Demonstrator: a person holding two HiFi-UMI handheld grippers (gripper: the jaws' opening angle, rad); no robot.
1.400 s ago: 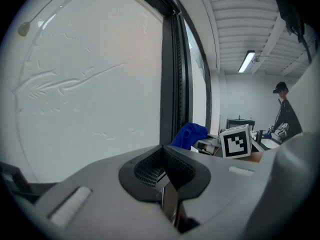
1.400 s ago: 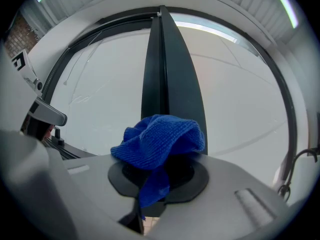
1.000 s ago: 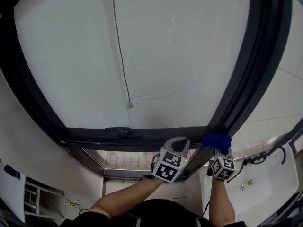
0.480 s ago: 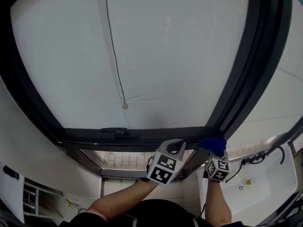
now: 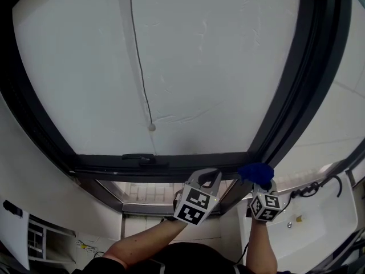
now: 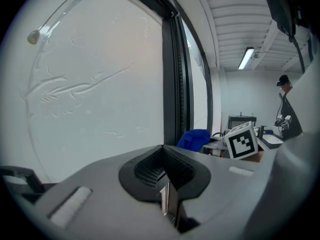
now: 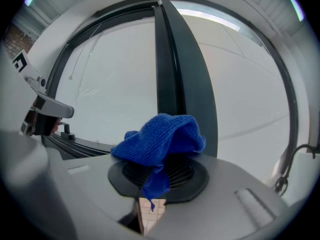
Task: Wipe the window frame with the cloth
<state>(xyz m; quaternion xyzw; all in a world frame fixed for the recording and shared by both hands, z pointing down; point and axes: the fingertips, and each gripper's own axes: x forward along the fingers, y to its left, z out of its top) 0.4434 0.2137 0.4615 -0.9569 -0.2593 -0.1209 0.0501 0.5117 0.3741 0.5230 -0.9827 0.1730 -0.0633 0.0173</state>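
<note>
The black window frame (image 5: 171,165) surrounds a frosted white pane in the head view. Its right upright (image 5: 296,79) meets the bottom rail near my hands. A blue cloth (image 5: 255,172) is bunched at that lower right corner, against the frame. My right gripper (image 5: 261,182) is shut on it. In the right gripper view the cloth (image 7: 160,139) drapes over the jaws, in front of the upright (image 7: 180,74). My left gripper (image 5: 210,177) hovers just left of the cloth below the rail. It is shut on nothing (image 6: 163,151). The cloth (image 6: 195,138) shows beyond it.
A thin pull cord with a bead (image 5: 151,127) hangs across the pane. A latch handle (image 5: 140,158) sits on the bottom rail. A white basin (image 5: 311,224) lies below right, and a tiled wall (image 5: 345,107) stands beyond the upright.
Both grippers and the cloth have shifted slightly left at the frame's lower right corner. The left gripper sits a little lower. Both jaws stay as they were.
</note>
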